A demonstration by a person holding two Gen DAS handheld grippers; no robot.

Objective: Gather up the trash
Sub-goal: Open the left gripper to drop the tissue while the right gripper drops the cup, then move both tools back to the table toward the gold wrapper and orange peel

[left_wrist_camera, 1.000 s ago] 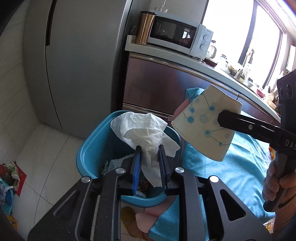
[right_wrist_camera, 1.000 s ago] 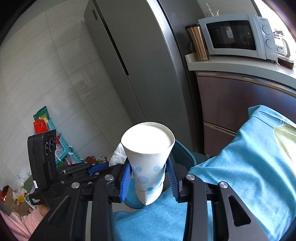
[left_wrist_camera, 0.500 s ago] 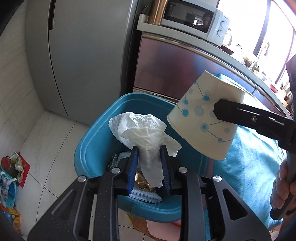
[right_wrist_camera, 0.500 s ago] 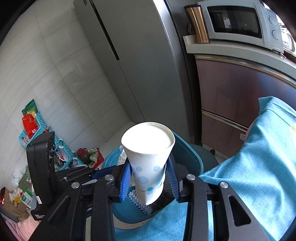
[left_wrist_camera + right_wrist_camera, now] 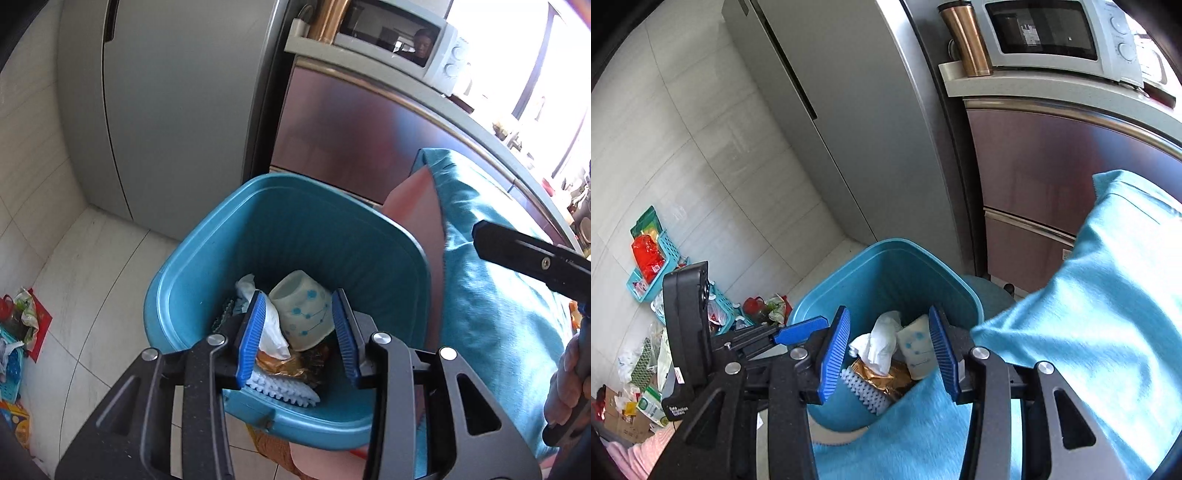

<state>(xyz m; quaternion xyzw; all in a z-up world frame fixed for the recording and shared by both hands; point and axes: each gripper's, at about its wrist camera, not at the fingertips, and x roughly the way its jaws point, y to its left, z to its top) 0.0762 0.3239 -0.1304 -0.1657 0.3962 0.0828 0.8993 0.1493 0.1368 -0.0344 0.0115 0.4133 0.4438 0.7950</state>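
A blue trash bin [image 5: 207, 266] stands on the floor by the fridge; it also shows in the right wrist view [image 5: 886, 266]. Inside lie a white paper cup with blue dots [image 5: 306, 317], a crumpled white tissue [image 5: 271, 328], a gold wrapper [image 5: 284, 363] and a white brush [image 5: 280, 387]. The cup [image 5: 918, 350] and tissue [image 5: 882, 343] show in the right wrist view too. My left gripper [image 5: 301, 336] is open and empty above the bin. My right gripper [image 5: 890, 354] is open and empty above the bin's near side.
A grey fridge [image 5: 166, 92] stands behind the bin. A cabinet [image 5: 351, 125] carries a microwave [image 5: 1052, 33] and a copper tumbler [image 5: 967, 37]. A teal cloth [image 5: 1100, 295] covers the surface at the right. Baskets and litter [image 5: 650, 258] lie on the floor at the left.
Both grippers opened. The tissue dropped from the left gripper and the paper cup from the right; both now lie in the bin. The views tilted down over the bin.
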